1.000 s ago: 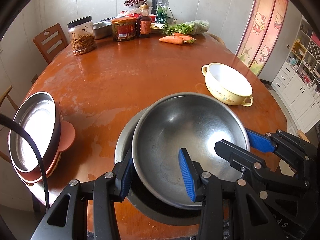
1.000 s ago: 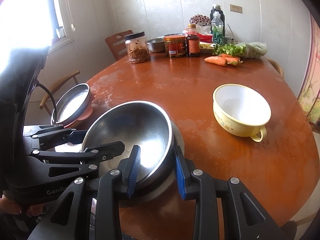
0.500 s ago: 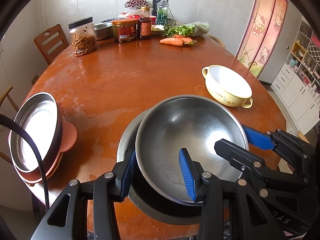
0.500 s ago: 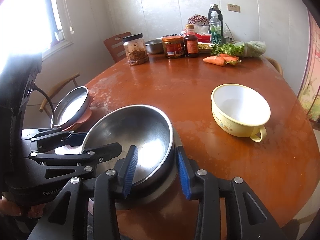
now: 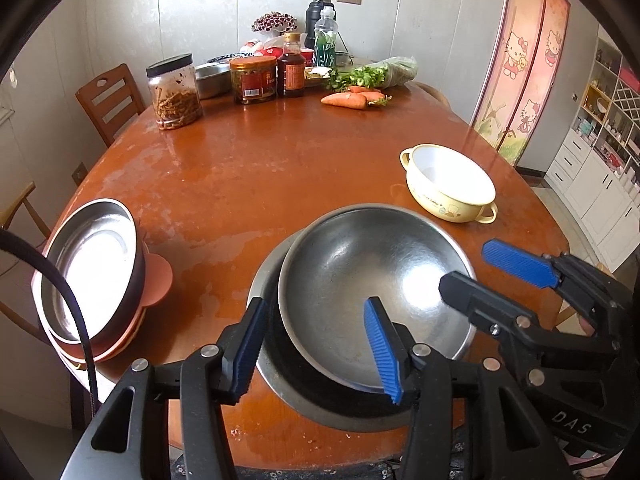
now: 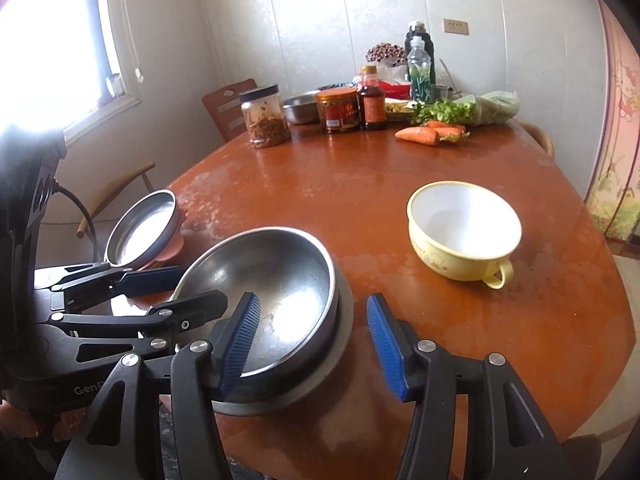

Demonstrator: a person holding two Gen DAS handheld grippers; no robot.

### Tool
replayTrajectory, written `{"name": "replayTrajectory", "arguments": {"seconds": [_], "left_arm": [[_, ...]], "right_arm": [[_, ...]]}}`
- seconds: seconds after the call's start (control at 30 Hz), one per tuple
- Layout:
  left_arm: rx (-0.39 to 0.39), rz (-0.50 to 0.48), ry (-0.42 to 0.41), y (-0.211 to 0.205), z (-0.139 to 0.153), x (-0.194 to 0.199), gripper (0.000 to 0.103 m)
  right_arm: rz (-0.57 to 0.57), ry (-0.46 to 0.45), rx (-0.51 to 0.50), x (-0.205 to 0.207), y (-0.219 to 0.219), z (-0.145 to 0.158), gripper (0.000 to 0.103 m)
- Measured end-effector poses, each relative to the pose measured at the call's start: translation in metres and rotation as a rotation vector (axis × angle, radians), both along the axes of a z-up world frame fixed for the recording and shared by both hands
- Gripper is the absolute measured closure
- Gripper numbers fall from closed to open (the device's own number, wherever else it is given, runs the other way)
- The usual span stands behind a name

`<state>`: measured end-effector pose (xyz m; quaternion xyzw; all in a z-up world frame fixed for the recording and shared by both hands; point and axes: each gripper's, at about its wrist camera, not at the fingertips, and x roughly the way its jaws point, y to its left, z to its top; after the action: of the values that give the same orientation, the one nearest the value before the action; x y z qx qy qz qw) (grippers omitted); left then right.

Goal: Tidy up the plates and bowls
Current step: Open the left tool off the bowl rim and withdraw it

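The round table (image 5: 280, 168) carries everything, its far edge taken up by jars, bottles and carrots (image 5: 352, 98), which leaves the near half free for stacking. Closest to the person, a steel bowl (image 5: 360, 280) sits nested a little off-centre in a wider steel bowl (image 5: 272, 360) beneath it, so this pile looks just made. At the near left edge a steel plate (image 5: 92, 264) rests tilted on orange plates (image 5: 160, 280), a second pile. The yellow bowl (image 6: 460, 232) stands alone to the right, probably next to be sorted. The left gripper (image 5: 316, 350) and the right gripper (image 6: 312, 340) straddle opposite rims of the top bowl; both have just been opening, pads clear of the metal, holding nothing.
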<state>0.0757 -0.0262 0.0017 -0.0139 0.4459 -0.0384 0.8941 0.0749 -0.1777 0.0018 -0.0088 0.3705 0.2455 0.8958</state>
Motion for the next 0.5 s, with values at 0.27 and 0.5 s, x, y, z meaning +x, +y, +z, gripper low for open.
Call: {"name": "replayTrajectory", "arguments": {"seconds": [0.27, 0.5], "left_arm": [[-0.012, -0.024, -0.039, -0.008, 0.015, -0.004, 0.049], [-0.002, -0.050, -0.077, -0.025, 0.030, -0.005, 0.045]], "right_arm": [[-0.028, -0.051, 0.027, -0.010, -0.014, 0.015, 0.036], [-0.074, -0.101, 0.063, -0.019, -0.042, 0.028, 0.032]]}}
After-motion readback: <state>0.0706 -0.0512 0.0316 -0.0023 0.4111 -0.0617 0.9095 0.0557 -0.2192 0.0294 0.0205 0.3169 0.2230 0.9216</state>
